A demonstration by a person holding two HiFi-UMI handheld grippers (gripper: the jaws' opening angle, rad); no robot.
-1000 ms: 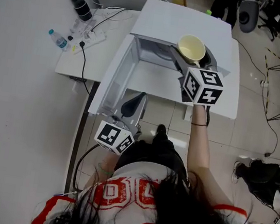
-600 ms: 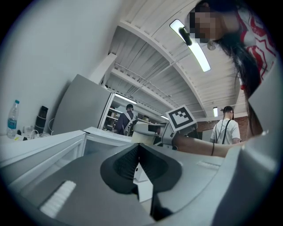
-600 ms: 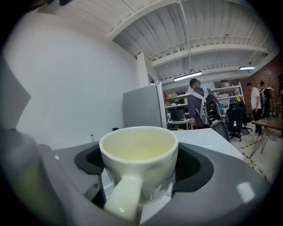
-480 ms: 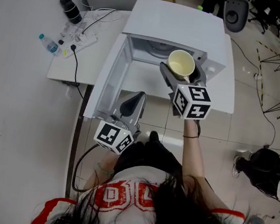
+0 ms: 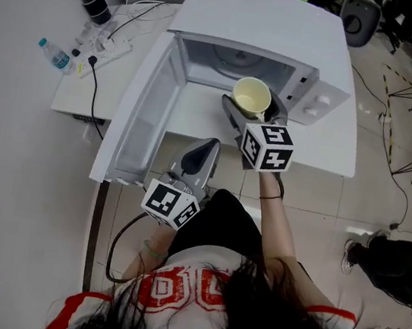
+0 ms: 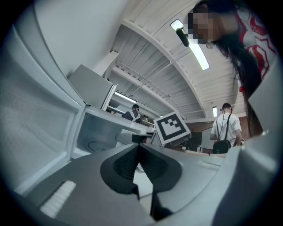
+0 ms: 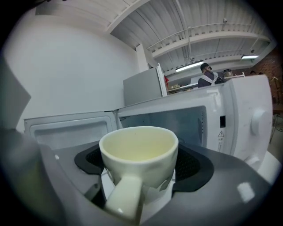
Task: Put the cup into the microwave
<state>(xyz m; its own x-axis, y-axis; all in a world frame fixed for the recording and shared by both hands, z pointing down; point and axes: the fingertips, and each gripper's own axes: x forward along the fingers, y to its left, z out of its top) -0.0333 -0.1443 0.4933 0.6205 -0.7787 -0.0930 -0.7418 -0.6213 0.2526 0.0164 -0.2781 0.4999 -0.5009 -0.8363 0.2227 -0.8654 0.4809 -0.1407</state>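
Note:
The white microwave (image 5: 265,23) stands on a white table, its door (image 5: 141,112) swung wide to the left and the cavity (image 5: 237,59) showing. A pale yellow cup (image 5: 251,95) hangs upright just in front of the opening, right of its middle. My right gripper (image 5: 251,104) is shut on the cup (image 7: 139,161), whose handle points back at the camera, with the cavity (image 7: 170,121) straight ahead. My left gripper (image 5: 202,152) is shut on nothing, low by the table's front edge below the door. In the left gripper view the left gripper (image 6: 138,152) points up at the cavity (image 6: 99,137).
A side table (image 5: 88,81) at the left carries a power strip (image 5: 106,39), a water bottle (image 5: 54,54) and a black cylinder (image 5: 92,1). The microwave's control panel (image 5: 320,93) is right of the cup. Cables and chairs lie on the floor at the right; people stand in the background.
My right gripper has carried the cup left, from the control panel side to the front of the open cavity. The left gripper has stayed low by the door.

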